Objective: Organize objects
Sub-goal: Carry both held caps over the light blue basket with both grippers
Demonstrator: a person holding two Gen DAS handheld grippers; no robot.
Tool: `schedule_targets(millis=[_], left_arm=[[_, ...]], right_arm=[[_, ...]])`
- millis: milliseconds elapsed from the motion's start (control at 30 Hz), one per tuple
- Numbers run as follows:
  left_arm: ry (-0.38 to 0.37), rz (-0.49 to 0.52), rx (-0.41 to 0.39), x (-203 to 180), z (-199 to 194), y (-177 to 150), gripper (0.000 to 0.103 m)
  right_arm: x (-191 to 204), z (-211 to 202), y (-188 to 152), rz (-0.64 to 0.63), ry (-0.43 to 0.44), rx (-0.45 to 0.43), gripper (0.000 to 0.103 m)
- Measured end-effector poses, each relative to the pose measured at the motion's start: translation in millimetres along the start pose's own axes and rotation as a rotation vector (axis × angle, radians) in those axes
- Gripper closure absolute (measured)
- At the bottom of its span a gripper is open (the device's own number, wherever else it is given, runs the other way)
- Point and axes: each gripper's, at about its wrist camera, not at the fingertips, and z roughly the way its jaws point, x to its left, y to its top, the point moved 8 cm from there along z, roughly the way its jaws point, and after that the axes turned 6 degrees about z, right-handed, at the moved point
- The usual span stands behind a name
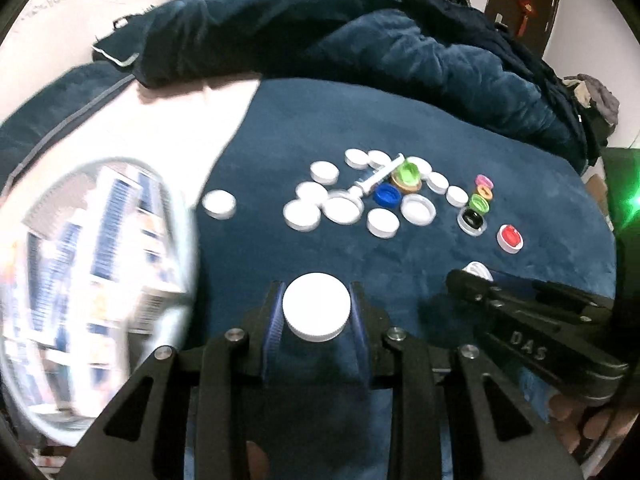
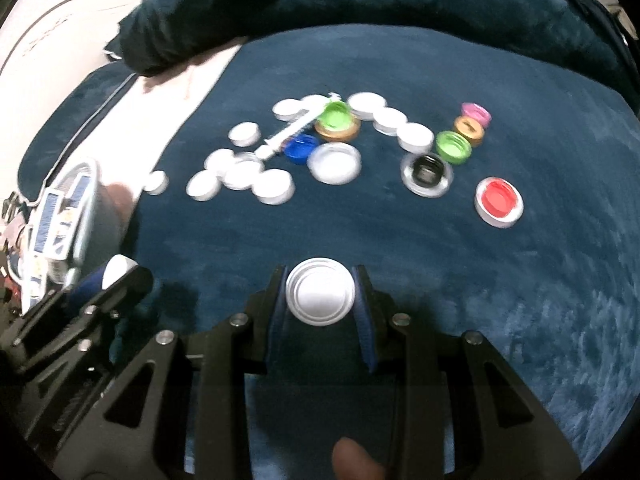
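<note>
Plush navy blanket (image 1: 400, 128) carries the scattered caps. Left gripper (image 1: 317, 312) pinches a smooth ribbed white cap (image 1: 316, 306) at 6 o'clock; right gripper (image 2: 321, 300) clamps a ringed white lid (image 2: 320, 297). Blurred transparent container (image 1: 92, 288) at 9 o'clock, contents unreadable.

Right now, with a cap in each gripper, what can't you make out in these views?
- Clear tub, left view: motion blur smears its contents; print unreadable.
- Same tub, right view: cut by the frame edge, partly behind the left gripper.
- Syringe: markings too small; its tip lies hidden among the white caps.
- White cap in the left gripper and silver cap in the right gripper: undersides face away.
</note>
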Motion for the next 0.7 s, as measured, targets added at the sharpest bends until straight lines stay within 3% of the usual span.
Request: schedule_targets(millis=[233, 333, 533, 633, 700], left_arm=[[0.011, -0.065, -0.089, 71.2, -82.7, 43.7, 0.071], [0.072, -0.087, -0.100, 127.2, -111.5, 61.2, 0.071], [0.151, -0.223, -0.039, 219.6, -98.1, 48.9, 0.071], [0.237, -0.226, -0.026, 246.2, -87.8, 44.4, 0.071], [0.253, -0.254, -0.007, 260.6, -78.5, 40.0, 0.071]], right_arm=[[66.3, -23.3, -5.4, -0.116, 0.080, -0.034, 0.070], [88.0, -26.5, -17.1, -0.177, 0.098, -0.023, 0.070], [119.5, -26.6, -23.1, -0.234, 0.091, 0.007, 0.070], [148.3, -29.8, -12.3, -0.249, 0.115, -0.005, 0.070], [176.6, -31.6, -1.3, -0.259, 0.155, -0.013, 0.070]])
